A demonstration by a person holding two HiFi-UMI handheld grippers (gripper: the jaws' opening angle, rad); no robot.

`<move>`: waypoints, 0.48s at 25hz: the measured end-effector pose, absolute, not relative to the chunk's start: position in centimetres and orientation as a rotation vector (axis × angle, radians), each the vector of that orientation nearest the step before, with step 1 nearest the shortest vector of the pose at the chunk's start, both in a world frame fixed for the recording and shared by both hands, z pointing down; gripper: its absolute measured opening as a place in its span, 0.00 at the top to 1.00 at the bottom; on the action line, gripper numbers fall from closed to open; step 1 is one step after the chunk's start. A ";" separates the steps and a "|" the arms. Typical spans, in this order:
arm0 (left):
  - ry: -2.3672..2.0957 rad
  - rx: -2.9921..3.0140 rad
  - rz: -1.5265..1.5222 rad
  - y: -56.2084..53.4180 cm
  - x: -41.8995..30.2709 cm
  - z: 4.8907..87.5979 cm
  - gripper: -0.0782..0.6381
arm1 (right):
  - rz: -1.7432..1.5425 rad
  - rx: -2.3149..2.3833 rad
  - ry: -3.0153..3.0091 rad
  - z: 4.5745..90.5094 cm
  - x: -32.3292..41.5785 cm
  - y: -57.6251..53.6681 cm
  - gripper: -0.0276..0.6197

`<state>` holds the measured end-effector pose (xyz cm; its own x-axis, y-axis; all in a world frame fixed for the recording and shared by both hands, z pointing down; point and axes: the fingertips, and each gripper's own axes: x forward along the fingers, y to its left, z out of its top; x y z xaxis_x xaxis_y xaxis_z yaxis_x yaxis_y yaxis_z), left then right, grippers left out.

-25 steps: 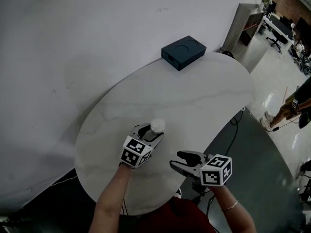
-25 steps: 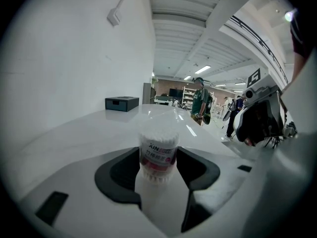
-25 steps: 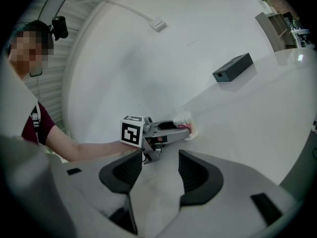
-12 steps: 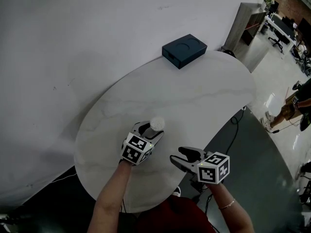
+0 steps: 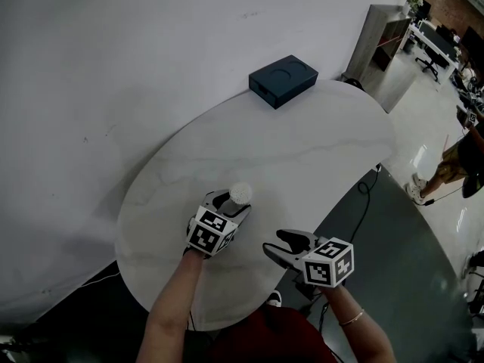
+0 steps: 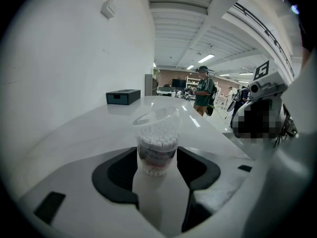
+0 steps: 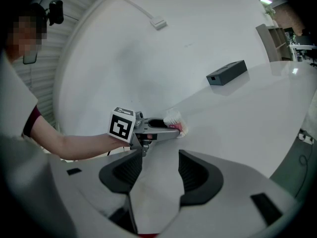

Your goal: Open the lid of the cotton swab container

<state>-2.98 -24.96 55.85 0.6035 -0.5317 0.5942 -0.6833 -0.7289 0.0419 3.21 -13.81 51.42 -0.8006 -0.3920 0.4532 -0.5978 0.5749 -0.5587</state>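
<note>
A clear cotton swab container [image 5: 240, 193] with a round lid and a pink label stands upright on the white table [image 5: 302, 150]. My left gripper [image 5: 236, 201] is shut on its lower body, a dark pad on each side. The left gripper view shows the container [image 6: 157, 143] packed with white swabs between the jaws of the left gripper [image 6: 157, 168], lid on top. My right gripper [image 5: 274, 248] hovers near the table's front edge, to the right of the container, jaws apart and empty. The right gripper [image 7: 158, 175] looks toward the container [image 7: 174, 120] and the left gripper [image 7: 167, 129].
A dark blue box [image 5: 283, 80] sits at the table's far end by the white wall. The table's right edge drops to a grey floor with cables. A person [image 6: 203, 90] stands in the room beyond the table.
The right gripper has drifted slightly to the left. The left gripper and the container stay where they were.
</note>
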 end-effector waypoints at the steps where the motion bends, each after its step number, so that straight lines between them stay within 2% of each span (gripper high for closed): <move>1: -0.991 2.566 0.833 -24.9 -3.0 55.9 0.55 | 1.051 0.816 -2.529 51.4 3.2 -13.7 0.58; 12: -1.023 2.522 0.840 -23.6 -4.3 55.1 0.51 | 1.006 0.793 -2.525 51.1 2.8 -12.4 0.58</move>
